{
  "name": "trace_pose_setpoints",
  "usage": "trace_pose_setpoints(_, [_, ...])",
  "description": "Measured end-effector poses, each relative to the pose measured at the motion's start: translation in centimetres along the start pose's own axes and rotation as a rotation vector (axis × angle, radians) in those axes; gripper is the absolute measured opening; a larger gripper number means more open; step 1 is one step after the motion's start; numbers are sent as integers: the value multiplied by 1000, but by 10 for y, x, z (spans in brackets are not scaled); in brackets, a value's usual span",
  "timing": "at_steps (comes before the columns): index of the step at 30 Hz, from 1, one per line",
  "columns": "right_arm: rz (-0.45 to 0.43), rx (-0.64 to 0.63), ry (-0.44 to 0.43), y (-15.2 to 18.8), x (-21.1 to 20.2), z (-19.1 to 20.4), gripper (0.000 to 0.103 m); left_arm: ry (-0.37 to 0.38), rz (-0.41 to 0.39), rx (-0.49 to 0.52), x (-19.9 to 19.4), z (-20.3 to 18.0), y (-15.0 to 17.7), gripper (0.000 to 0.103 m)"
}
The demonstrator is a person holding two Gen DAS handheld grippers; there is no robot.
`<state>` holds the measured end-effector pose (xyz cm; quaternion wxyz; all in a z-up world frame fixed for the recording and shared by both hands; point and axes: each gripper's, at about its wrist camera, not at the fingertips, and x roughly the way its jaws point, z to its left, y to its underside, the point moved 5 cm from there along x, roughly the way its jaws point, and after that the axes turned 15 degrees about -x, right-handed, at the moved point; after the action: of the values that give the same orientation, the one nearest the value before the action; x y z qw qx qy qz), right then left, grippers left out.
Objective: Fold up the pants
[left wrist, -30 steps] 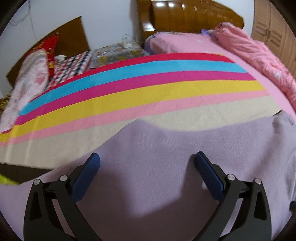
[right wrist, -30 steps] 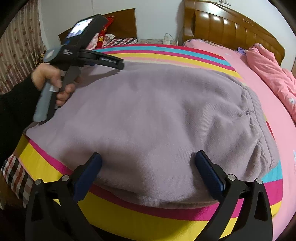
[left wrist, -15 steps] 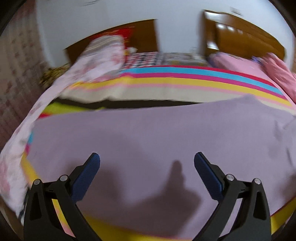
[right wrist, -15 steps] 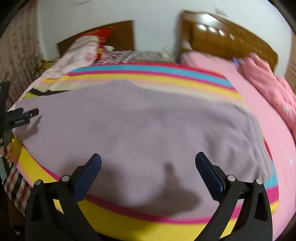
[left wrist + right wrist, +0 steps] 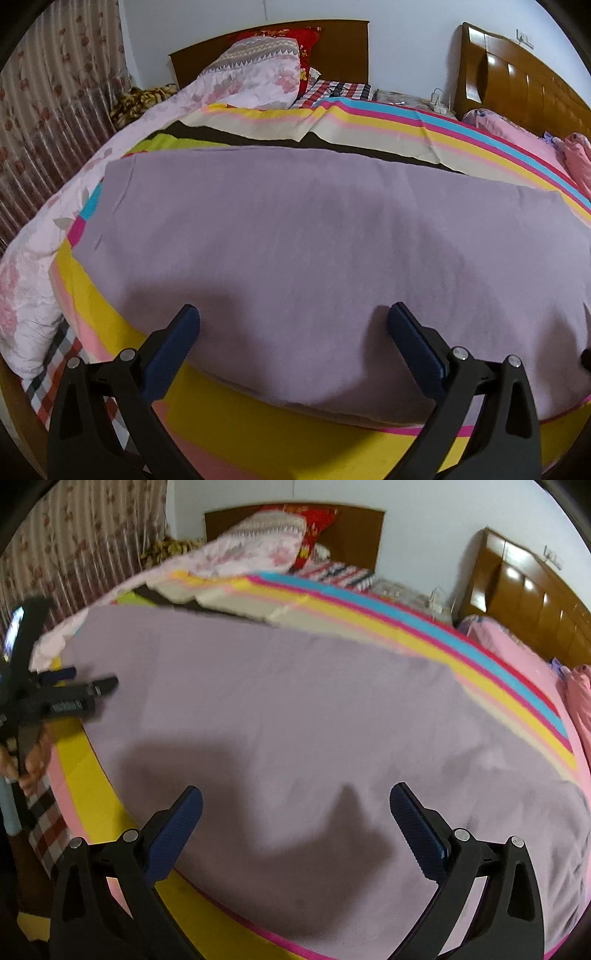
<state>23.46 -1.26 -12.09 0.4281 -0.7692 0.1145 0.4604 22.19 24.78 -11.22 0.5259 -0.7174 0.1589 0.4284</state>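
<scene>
The lilac pants (image 5: 303, 236) lie flat across the striped bedspread (image 5: 443, 136), their length running left to right; they also show in the right wrist view (image 5: 295, 716). My left gripper (image 5: 293, 319) is open and empty, hovering over the pants' near edge. My right gripper (image 5: 295, 801) is open and empty above the pants' near part. The left gripper also shows in the right wrist view (image 5: 79, 681) at the far left, over the pants' left end, held in a hand.
A floral quilt (image 5: 48, 236) lies along the bed's left side, with pillows (image 5: 266, 70) by the headboard. A second bed with pink bedding (image 5: 517, 144) and a wooden headboard (image 5: 517, 85) stands right. A curtain (image 5: 55, 122) hangs on the left.
Both grippers have swung left and pulled back toward the bed's near edge. The left gripper has moved from over the pants' far side to their left end. Both stayed open.
</scene>
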Motion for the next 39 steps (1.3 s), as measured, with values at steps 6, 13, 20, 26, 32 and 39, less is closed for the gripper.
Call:
trace_pose_setpoints(6, [40, 75, -53, 21, 10, -11, 98, 49, 6, -11, 0, 4, 4, 102])
trace_pose_setpoints(13, [14, 73, -55, 23, 10, -9, 99, 520, 68, -679, -9, 135, -18, 100])
trace_pose_setpoints(20, [-6, 71, -52, 23, 9, -10, 99, 475, 83, -813, 30, 209, -34, 77])
trace_pose_setpoints(26, [-12, 65, -54, 23, 9, -10, 99, 480, 60, -855, 54, 225, -46, 70])
trace_pose_setpoints(32, [-21, 66, -50, 24, 8, -9, 99, 556, 24, -854, 65, 229, -54, 57])
trace_pose_setpoints(39, [-34, 64, -48, 24, 8, -8, 99, 608, -38, -904, 70, 243, -39, 27])
